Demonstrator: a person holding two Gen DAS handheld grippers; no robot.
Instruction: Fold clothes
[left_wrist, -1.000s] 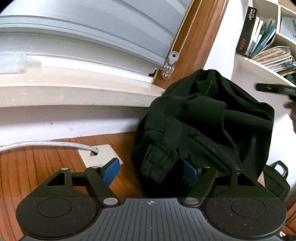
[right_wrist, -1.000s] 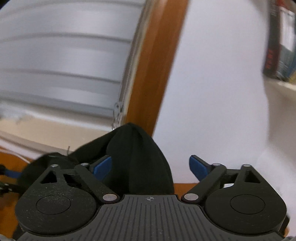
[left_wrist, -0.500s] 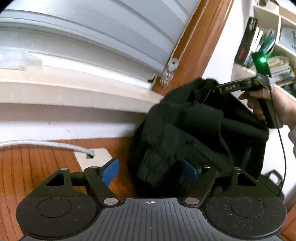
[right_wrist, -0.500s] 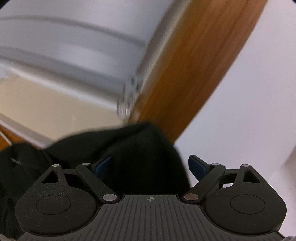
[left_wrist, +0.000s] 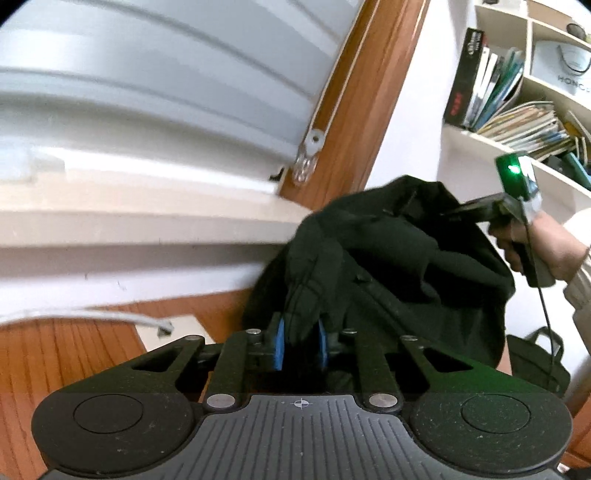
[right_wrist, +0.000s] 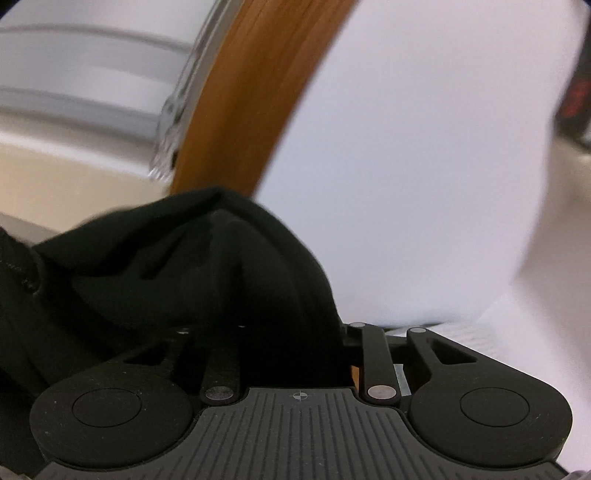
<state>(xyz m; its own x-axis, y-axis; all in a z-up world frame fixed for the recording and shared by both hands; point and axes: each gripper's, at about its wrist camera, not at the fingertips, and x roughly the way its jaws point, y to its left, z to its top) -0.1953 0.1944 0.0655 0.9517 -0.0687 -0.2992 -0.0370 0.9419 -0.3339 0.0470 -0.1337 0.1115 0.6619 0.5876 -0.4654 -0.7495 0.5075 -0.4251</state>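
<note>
My left claw (left_wrist: 300, 345) is closing on the black garment (left_wrist: 388, 266); my right claw (right_wrist: 295, 332) closes too, apparently with cloth between, fingertips hidden.

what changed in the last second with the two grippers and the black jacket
Both grippers went from wide open to closing on the black jacket. The left gripper now pinches a fold between its blue pads. The right gripper came in from the right and bit into the top edge; its pads are buried in cloth in its own view. The jacket is bunched and tugged upward. The window sill and bookshelf are unchanged.
</note>
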